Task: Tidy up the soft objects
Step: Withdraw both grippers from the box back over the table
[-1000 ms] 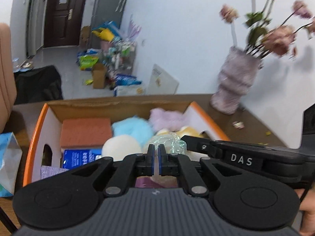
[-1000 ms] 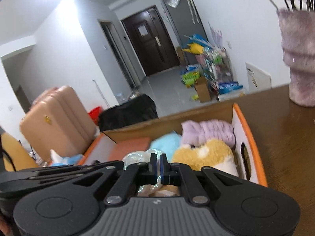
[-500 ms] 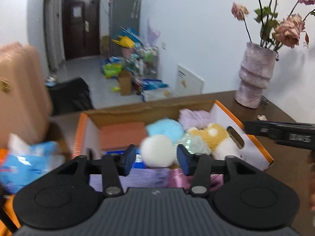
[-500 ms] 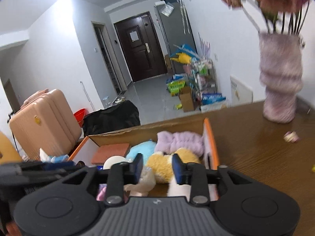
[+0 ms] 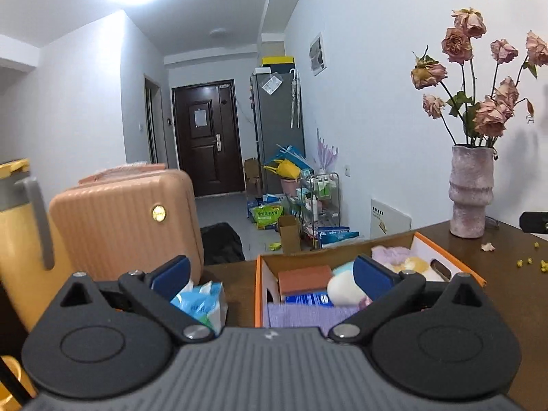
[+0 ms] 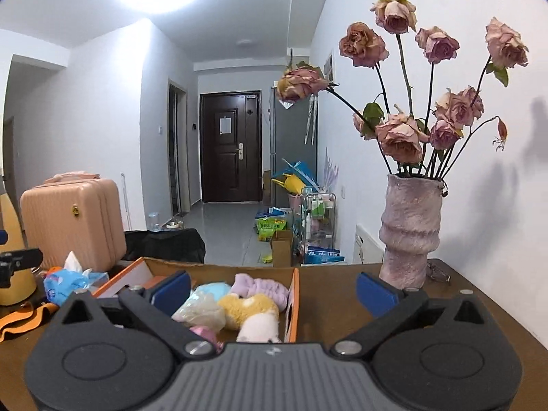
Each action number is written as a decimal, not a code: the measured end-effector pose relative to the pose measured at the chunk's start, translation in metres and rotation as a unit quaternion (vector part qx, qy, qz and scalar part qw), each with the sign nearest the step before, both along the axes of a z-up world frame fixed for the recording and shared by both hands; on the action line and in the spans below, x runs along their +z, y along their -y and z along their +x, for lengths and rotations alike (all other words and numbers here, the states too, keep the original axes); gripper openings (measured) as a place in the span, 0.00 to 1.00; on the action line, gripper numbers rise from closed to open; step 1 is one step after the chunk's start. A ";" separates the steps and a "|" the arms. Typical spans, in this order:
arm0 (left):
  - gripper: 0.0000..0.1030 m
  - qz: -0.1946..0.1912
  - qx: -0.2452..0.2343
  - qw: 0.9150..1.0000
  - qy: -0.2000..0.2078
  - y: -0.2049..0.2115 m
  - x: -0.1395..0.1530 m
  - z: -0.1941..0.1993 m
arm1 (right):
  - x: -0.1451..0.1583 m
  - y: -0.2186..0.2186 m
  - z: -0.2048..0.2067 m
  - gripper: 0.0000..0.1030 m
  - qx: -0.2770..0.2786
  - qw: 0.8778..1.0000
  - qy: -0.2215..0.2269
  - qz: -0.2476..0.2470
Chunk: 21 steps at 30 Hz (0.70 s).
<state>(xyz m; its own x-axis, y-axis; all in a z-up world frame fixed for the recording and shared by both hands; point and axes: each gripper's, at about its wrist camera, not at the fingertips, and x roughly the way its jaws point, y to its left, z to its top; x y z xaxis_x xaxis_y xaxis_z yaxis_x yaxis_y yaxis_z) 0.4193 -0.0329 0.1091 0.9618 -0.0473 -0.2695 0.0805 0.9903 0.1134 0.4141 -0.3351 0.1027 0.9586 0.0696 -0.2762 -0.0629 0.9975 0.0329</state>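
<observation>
1. Since the earlier frames both grippers have drawn back and up from the box and their jaws have gone from pinched together on a crinkly clear bag to spread wide; that bag now lies in the box.
2. Dark wooden table [image 6: 342, 294]: carries everything below.
3. Orange-edged cardboard box [image 6: 294, 303]: sits open-topped on the table, judged to be the collecting bin, since the soft things are all packed inside it.
4. Ribbed pink ceramic vase of dried roses [image 6: 409, 229]: stands apart from the box, to its right.
5. Box contents, right wrist view: yellow plush toy [image 6: 248, 308], lilac fluffy headband [image 6: 260, 286], light blue fluffy ball [image 6: 212, 289], clear plastic bag of stuffing [image 6: 200, 310]. Left wrist view adds a cream round plush ball [image 5: 344, 291] and a terracotta block [image 5: 303, 277].
6. Blue tissue pack [image 5: 200, 303]: outside the box, just left of it, possibly next to sort.
7. Left gripper [image 5: 272, 269]: jaws wide apart, holding nothing; box lies ahead and right of centre.
8. Right gripper [image 6: 274, 287]: jaws wide apart, empty; box ahead, left of centre, its orange wall between the fingers.
</observation>
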 end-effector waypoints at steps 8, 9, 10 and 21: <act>1.00 -0.008 0.004 1.000 -0.002 -0.011 -0.006 -0.042 | -0.006 -0.017 -0.040 1.00 0.008 1.000 0.000 0.029; 1.00 -0.010 0.008 1.000 -0.004 -0.013 -0.008 -0.050 | -0.007 -0.017 -0.046 1.00 0.010 0.999 0.001 0.035; 1.00 -0.014 0.011 1.000 -0.004 -0.014 -0.010 -0.059 | -0.009 -0.018 -0.053 1.00 0.013 0.999 0.002 0.042; 1.00 -0.024 0.042 0.999 0.012 -0.027 -0.037 -0.205 | -0.049 -0.042 -0.187 1.00 0.050 0.998 -0.006 0.040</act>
<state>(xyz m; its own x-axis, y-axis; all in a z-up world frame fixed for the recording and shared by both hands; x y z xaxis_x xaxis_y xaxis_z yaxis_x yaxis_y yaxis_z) 0.2148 -0.0055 0.0720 0.9690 0.0214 -0.2460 -0.0050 0.9977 0.0669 0.2268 -0.2932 0.0538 0.9423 0.1863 -0.2780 -0.1603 0.9805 0.1135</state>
